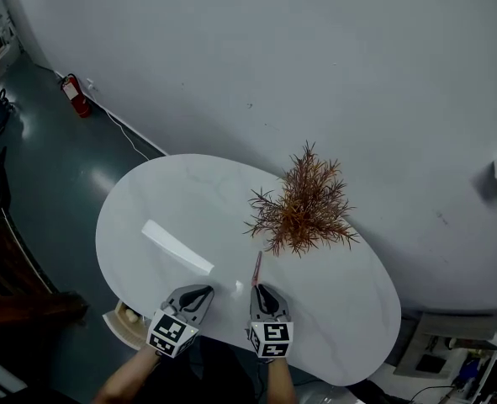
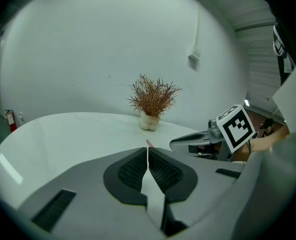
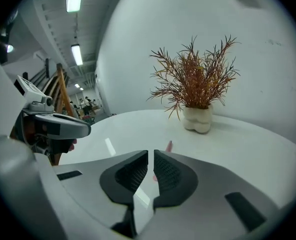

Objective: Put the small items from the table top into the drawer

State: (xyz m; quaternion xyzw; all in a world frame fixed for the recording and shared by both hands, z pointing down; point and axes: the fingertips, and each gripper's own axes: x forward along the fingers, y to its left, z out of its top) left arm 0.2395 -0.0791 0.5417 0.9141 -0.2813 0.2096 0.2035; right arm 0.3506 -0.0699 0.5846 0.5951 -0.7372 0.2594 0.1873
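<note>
Approach, seemingly: left gripper [image 1: 198, 294] and right gripper [image 1: 262, 291] (jaws together, empty) hover at the near edge of the table [image 1: 155, 196]; right must open around pink stick [image 1: 256, 269].

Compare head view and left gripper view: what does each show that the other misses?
Head view only: the pale open drawer at lower left, and the left gripper seen from outside. Left gripper view only: the white lumpy pot holding the reddish-brown dried plant, and that gripper's black pads shut together. Both: the white rounded table, that plant, the slim pink stick, the right gripper, the red fire extinguisher.
</note>
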